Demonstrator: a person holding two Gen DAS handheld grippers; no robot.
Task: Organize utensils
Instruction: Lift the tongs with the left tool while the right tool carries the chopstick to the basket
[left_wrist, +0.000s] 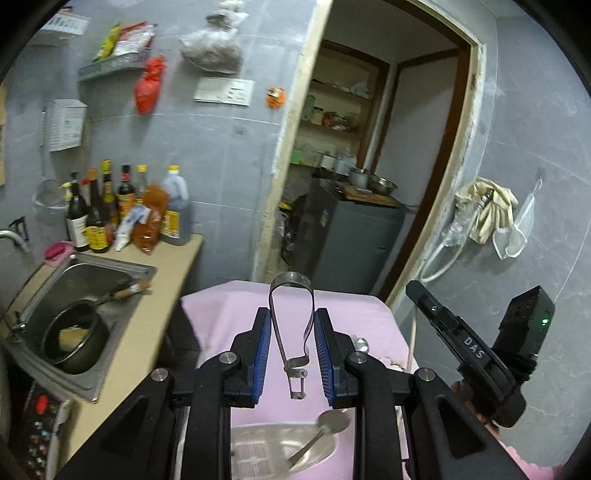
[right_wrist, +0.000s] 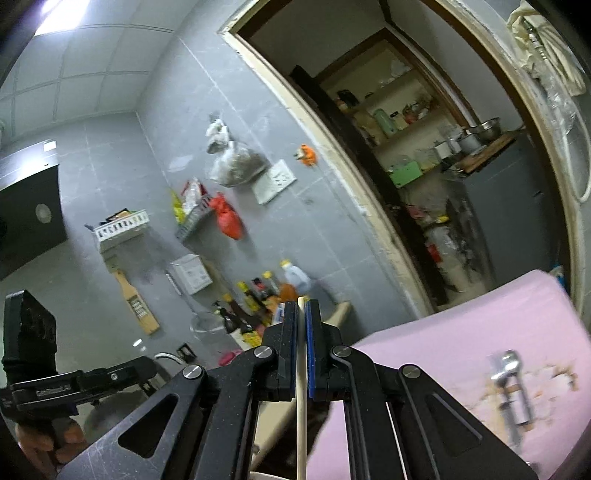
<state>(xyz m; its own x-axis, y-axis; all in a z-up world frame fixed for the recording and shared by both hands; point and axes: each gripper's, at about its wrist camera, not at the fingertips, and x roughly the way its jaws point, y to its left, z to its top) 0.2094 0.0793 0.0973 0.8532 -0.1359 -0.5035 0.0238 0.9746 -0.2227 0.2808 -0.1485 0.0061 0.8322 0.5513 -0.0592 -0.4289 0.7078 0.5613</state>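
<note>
The left claw (left_wrist: 291, 345) tilts downward above the pink-covered desk (left_wrist: 225, 314), its blue pads (left_wrist: 263, 345) clenched on a bent metal peeler (left_wrist: 293, 325): the looped handle rises past the fingertips at frame centre and the small blade end hangs between the fingers. Under it, at the lower centre of the left view, a metal spoon (left_wrist: 325, 434) lies in a shiny tray (left_wrist: 266, 443). The right claw (right_wrist: 302, 345) points level at the grey tiled wall, pads pressed together on a pale chopstick (right_wrist: 301, 387) that runs straight down from the fingertips to the bottom edge of the right view. In the left view the right claw's body shows at lower right; in the right view the left claw's body shows at lower left, with fingers of a hand (right_wrist: 44, 441) below it. To the left of the left view sits a sink (left_wrist: 122, 271) with a dark saucepan (left_wrist: 75, 341) in it, sauce bottles (left_wrist: 122, 206) behind. A metal tool (right_wrist: 511, 387), blurred, lies on the pink cover at the right view's lower right.
</note>
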